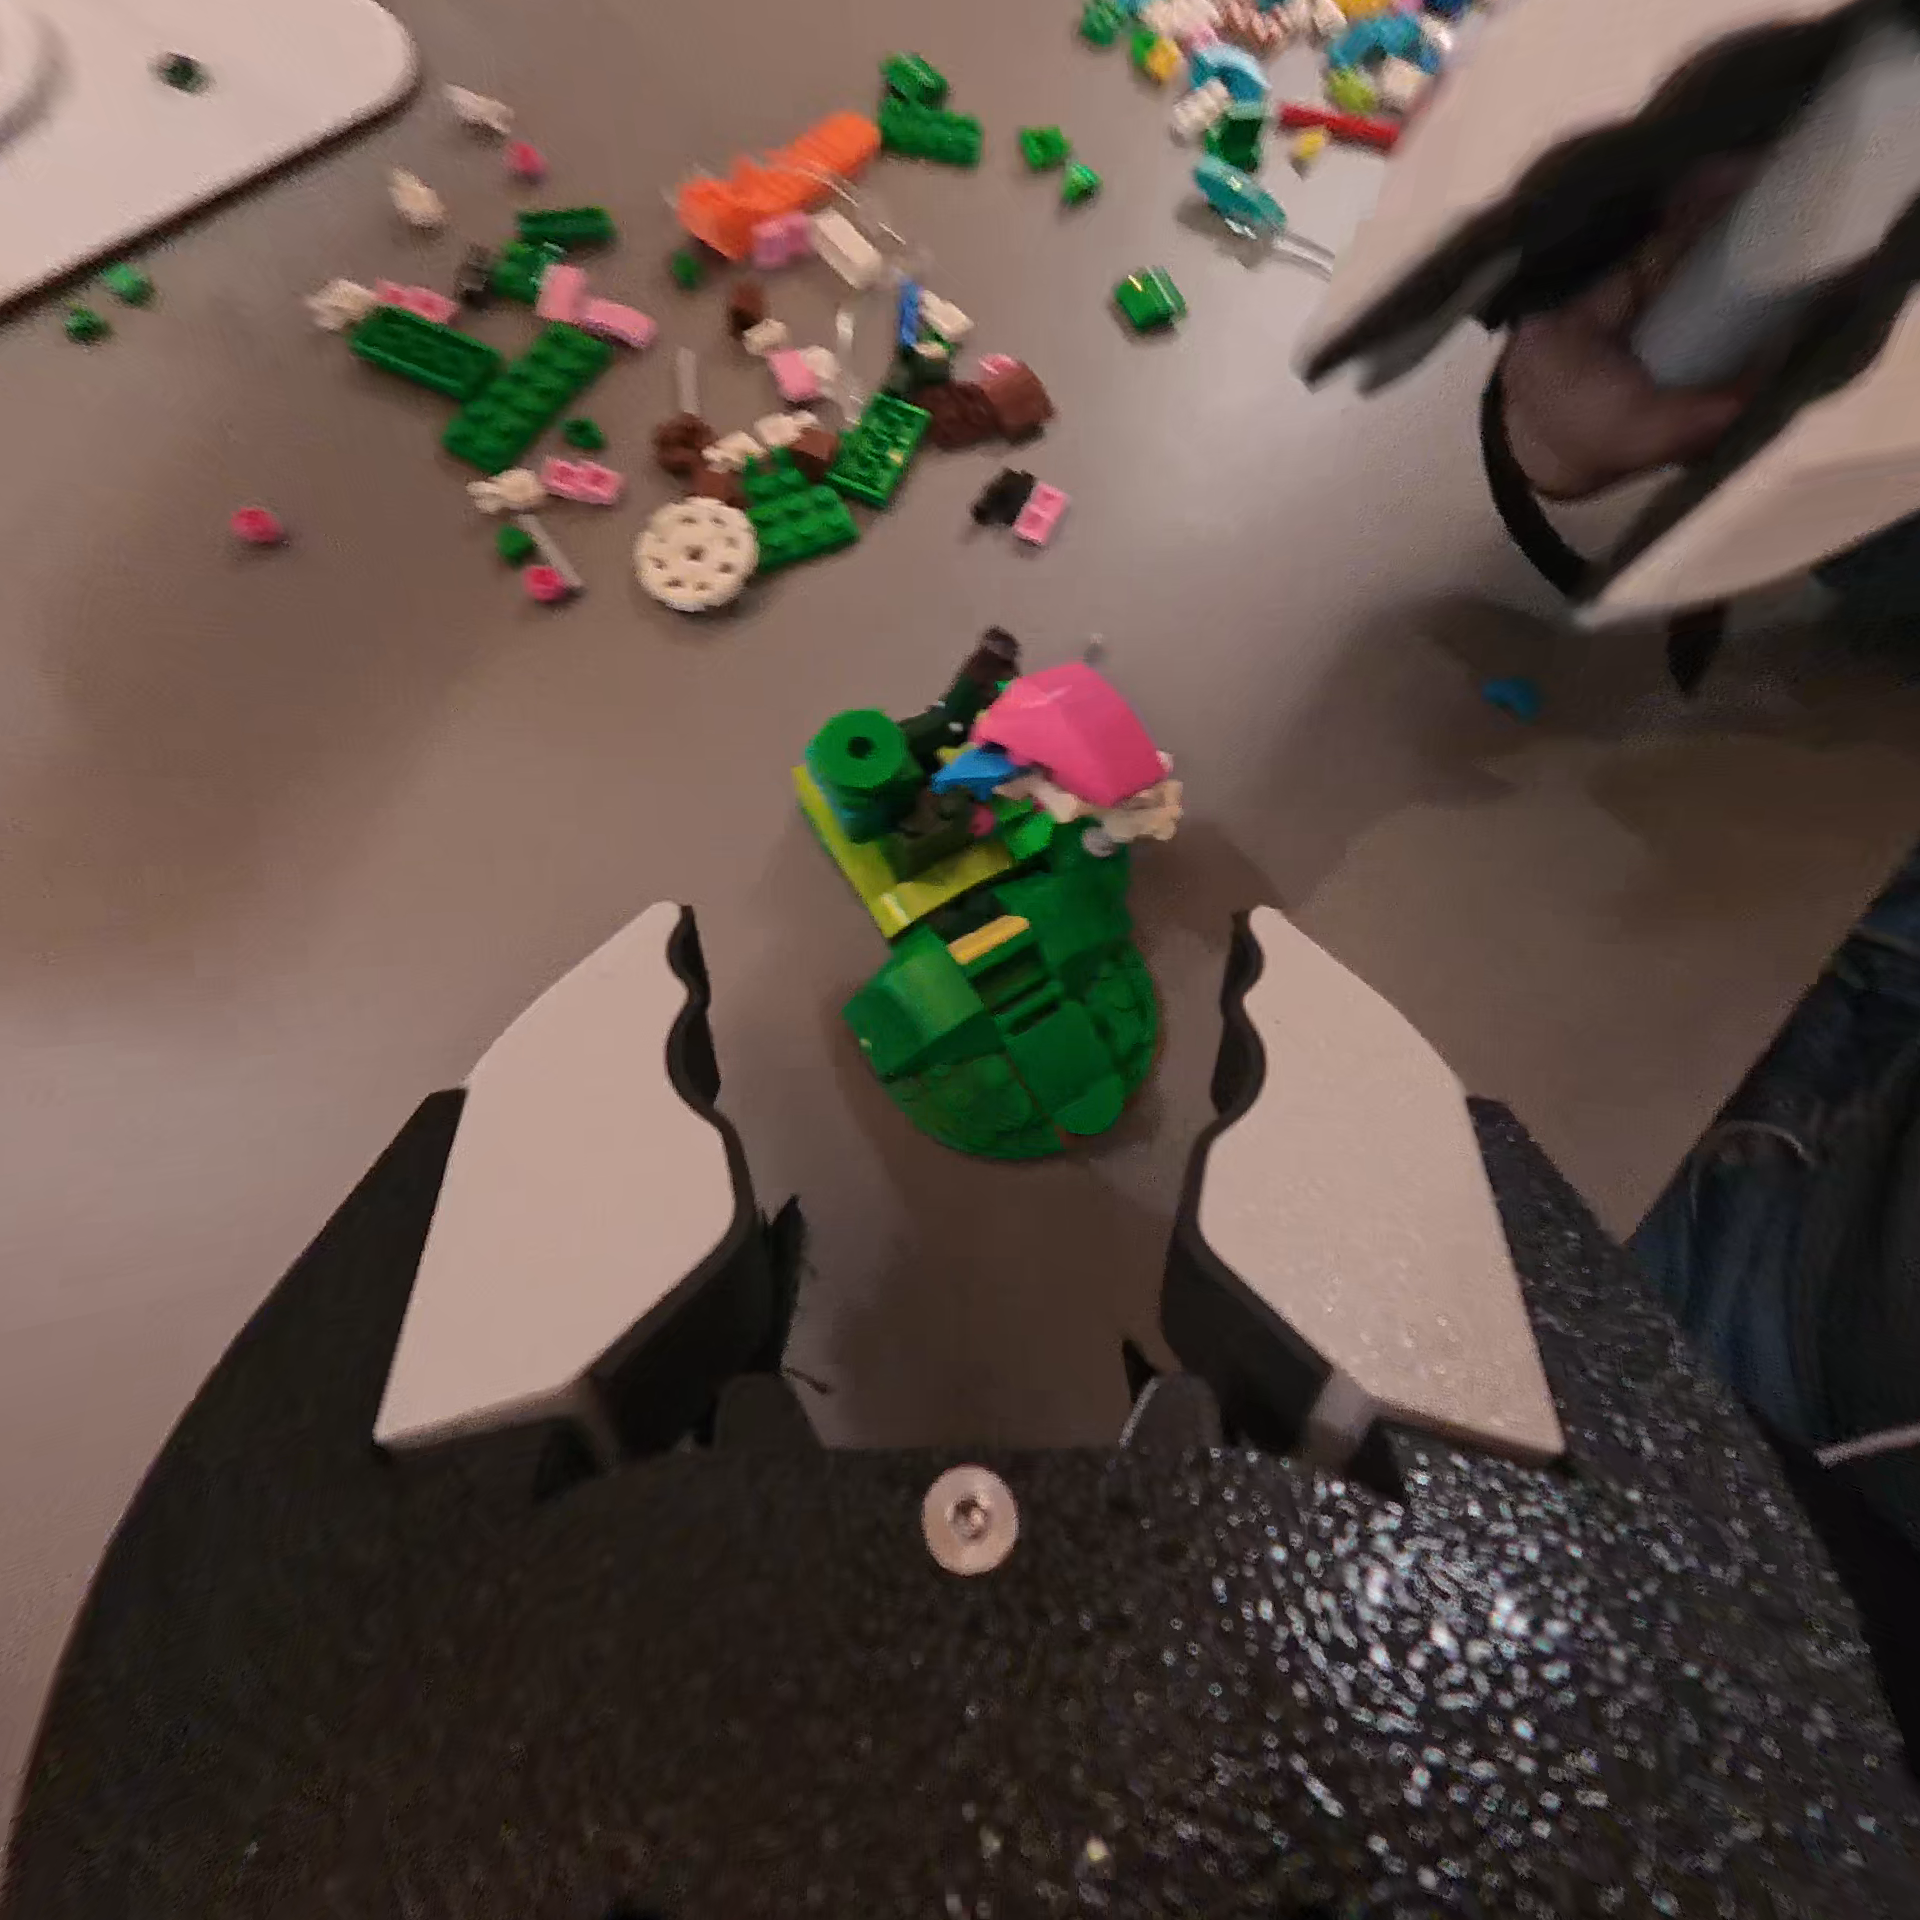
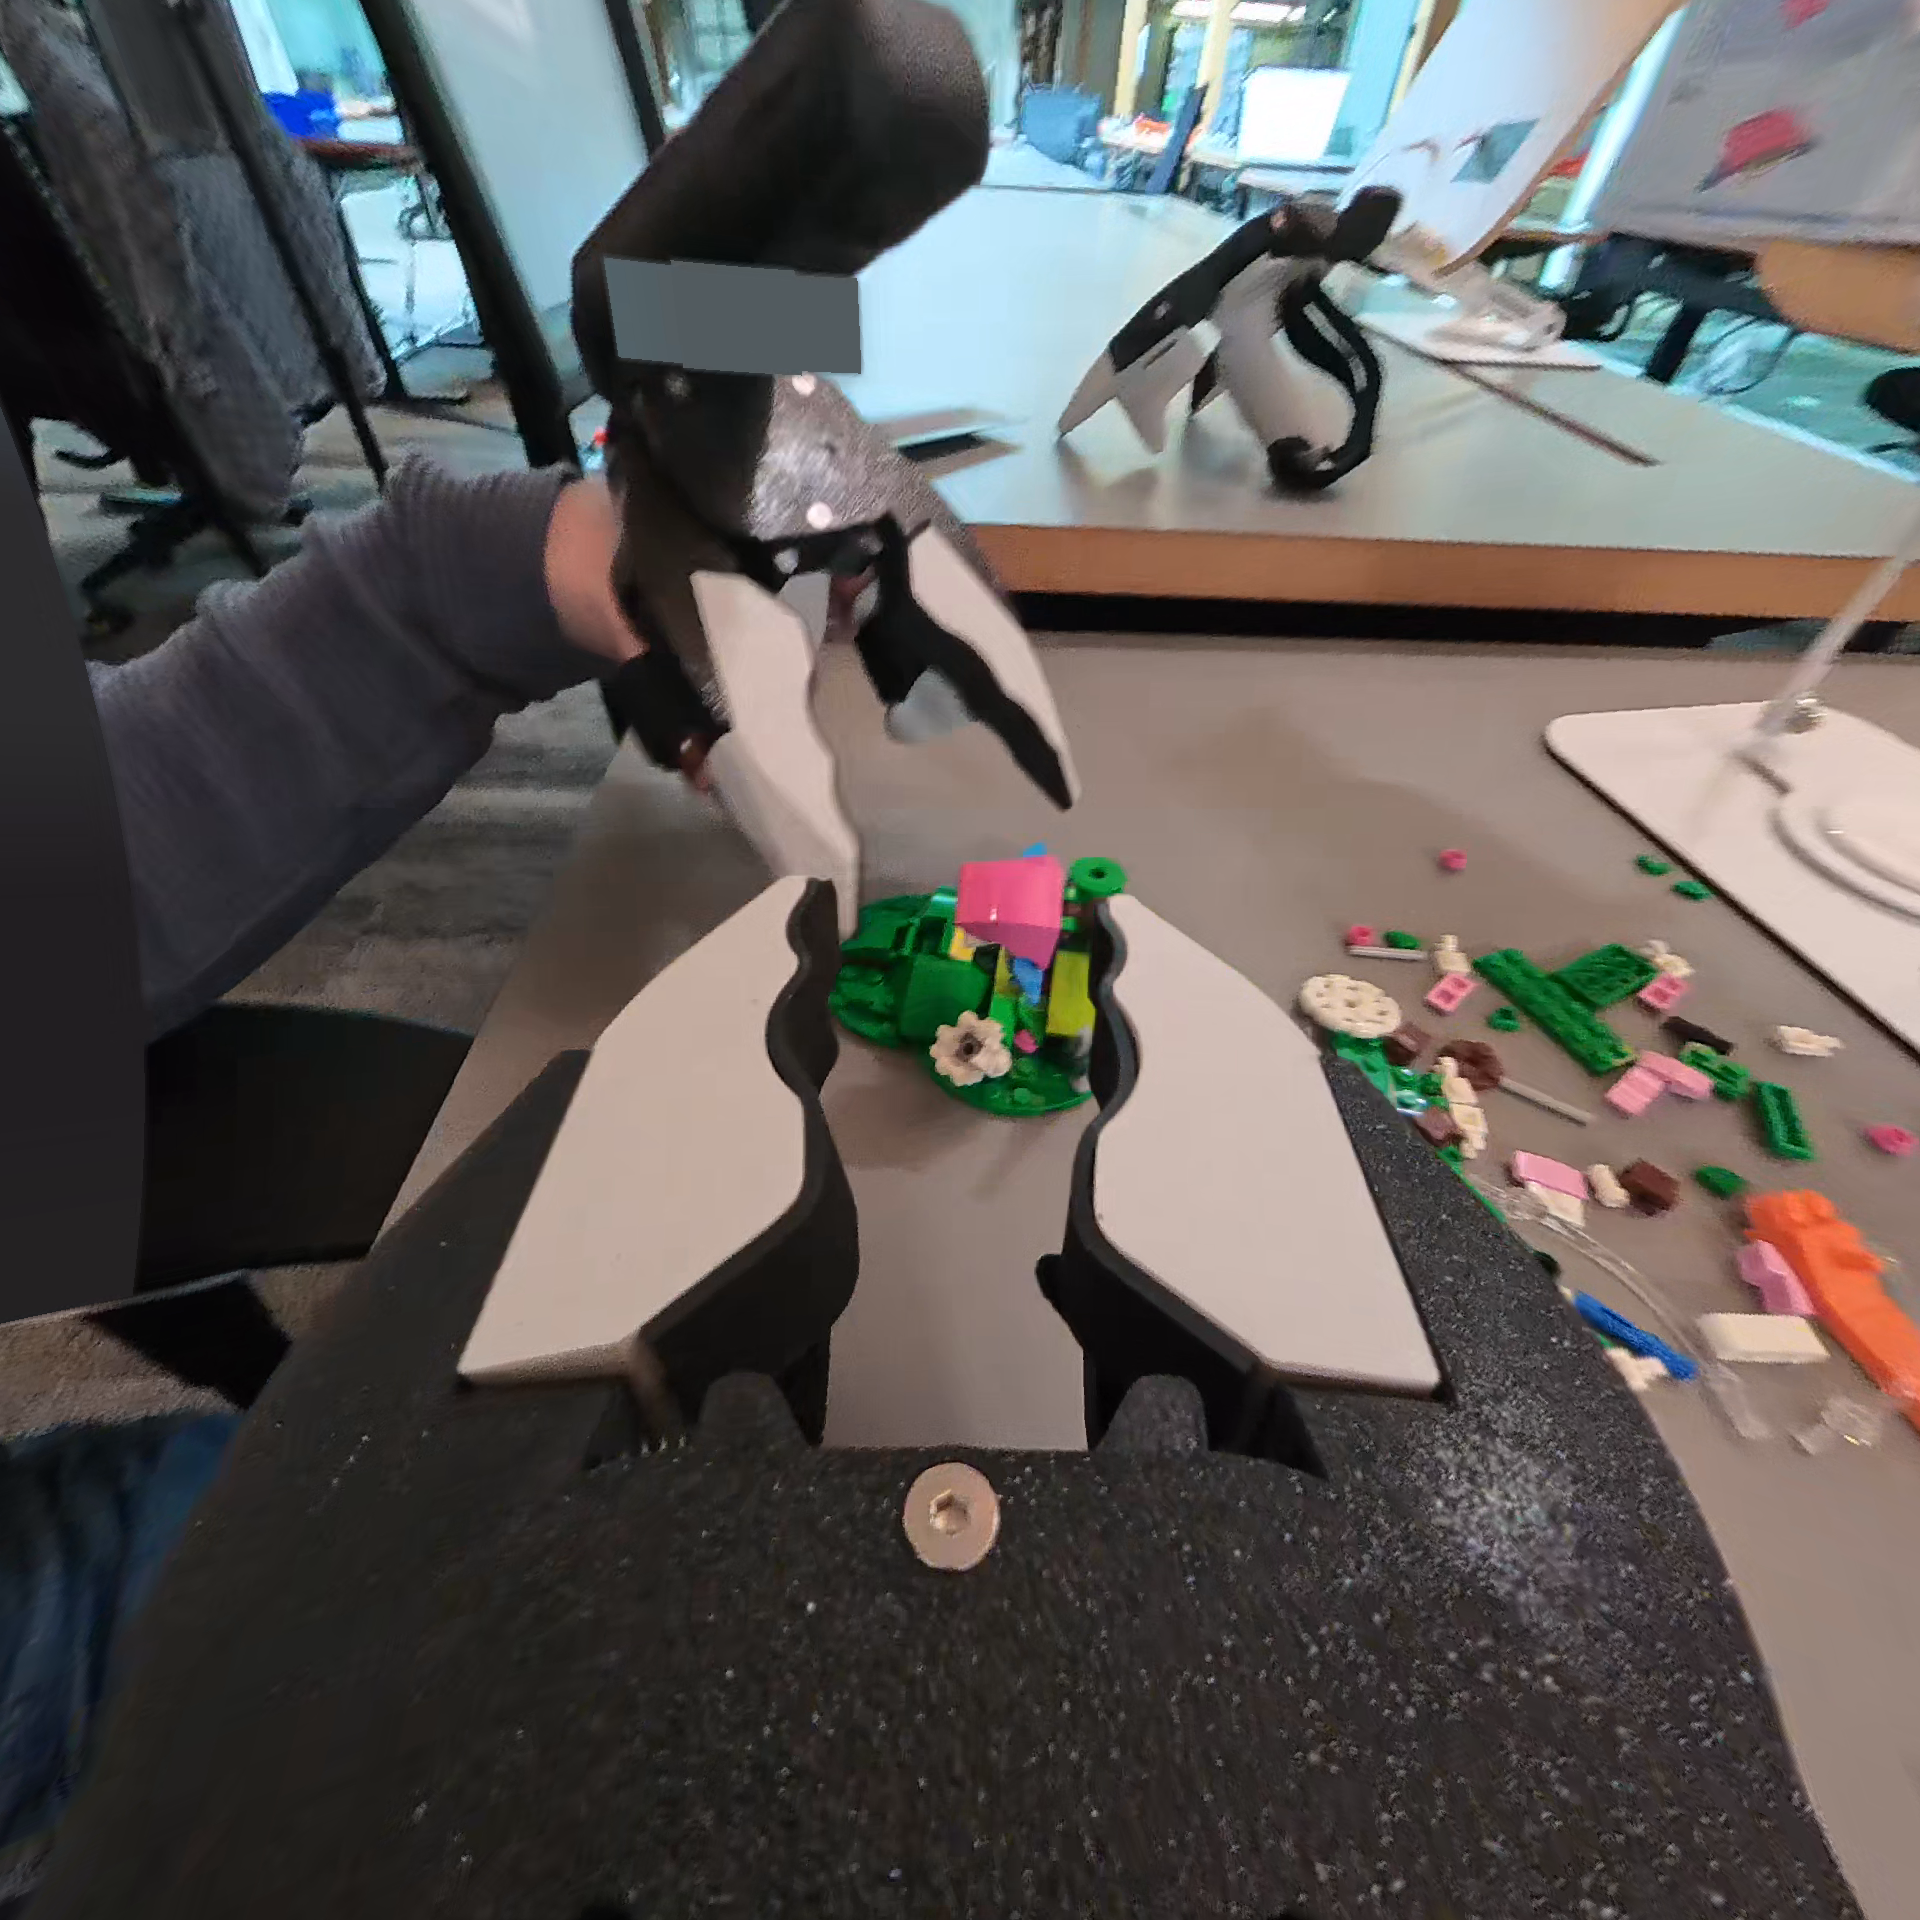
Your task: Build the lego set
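A small lego build, a green rounded base with a pink roof piece, a green round stud and a white flower, stands on the grey table. It also shows in the right wrist view. My left gripper is open and empty, its fingers on either side of the build's near end, above it. It also shows in the right wrist view, hovering over the build. My right gripper is open and empty, its fingertips flanking the build. In the left wrist view the right gripper's fingers are at the top right.
Loose lego pieces lie scattered beyond the build: green plates, pink bricks, a white round plate, an orange piece. A colourful pile lies farther back. A white stand base sits at the table's edge. Another gripper rests on a far table. My left gripper's tips are some 10 centimeters from the white round plate. Look for it in the right wrist view too.
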Tool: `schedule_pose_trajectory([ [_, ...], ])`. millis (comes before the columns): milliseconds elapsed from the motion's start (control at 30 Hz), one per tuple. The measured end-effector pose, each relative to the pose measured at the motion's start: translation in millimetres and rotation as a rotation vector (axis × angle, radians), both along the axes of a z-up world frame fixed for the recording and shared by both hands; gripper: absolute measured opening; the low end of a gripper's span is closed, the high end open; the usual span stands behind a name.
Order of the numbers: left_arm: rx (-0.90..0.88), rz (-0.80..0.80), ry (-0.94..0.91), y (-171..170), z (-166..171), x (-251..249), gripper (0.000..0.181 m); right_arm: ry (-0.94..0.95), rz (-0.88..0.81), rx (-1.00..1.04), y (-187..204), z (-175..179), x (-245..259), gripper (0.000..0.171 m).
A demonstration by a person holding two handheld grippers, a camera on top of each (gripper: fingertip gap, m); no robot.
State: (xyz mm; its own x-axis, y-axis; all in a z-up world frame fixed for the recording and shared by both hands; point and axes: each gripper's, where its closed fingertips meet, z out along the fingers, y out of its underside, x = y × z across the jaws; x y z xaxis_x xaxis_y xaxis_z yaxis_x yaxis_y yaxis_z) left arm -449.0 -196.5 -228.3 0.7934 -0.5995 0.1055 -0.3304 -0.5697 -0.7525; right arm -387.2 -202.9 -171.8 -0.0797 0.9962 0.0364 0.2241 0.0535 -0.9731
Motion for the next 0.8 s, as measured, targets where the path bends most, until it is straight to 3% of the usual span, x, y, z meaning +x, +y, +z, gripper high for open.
schedule_pose_trajectory([
  [33, -0.017, -0.029, 0.01, -2, -3, 6, 0.095, 0.015, -0.021, 0.002, 4, 2, 1, 0.045],
  [200, -0.071, -0.089, 0.086, -5, -18, 15, 0.091, -0.007, -0.108, 0.043, 17, -5, 1, 0.043],
  [567, -0.115, -0.023, 0.157, -2, -33, -3, 0.08, -0.103, -0.169, 0.112, 24, -25, -2, 0.04],
  [800, -0.061, 0.213, 0.261, 12, -27, -48, 0.068, -0.124, -0.166, 0.123, 23, -31, -3, 0.04],
])
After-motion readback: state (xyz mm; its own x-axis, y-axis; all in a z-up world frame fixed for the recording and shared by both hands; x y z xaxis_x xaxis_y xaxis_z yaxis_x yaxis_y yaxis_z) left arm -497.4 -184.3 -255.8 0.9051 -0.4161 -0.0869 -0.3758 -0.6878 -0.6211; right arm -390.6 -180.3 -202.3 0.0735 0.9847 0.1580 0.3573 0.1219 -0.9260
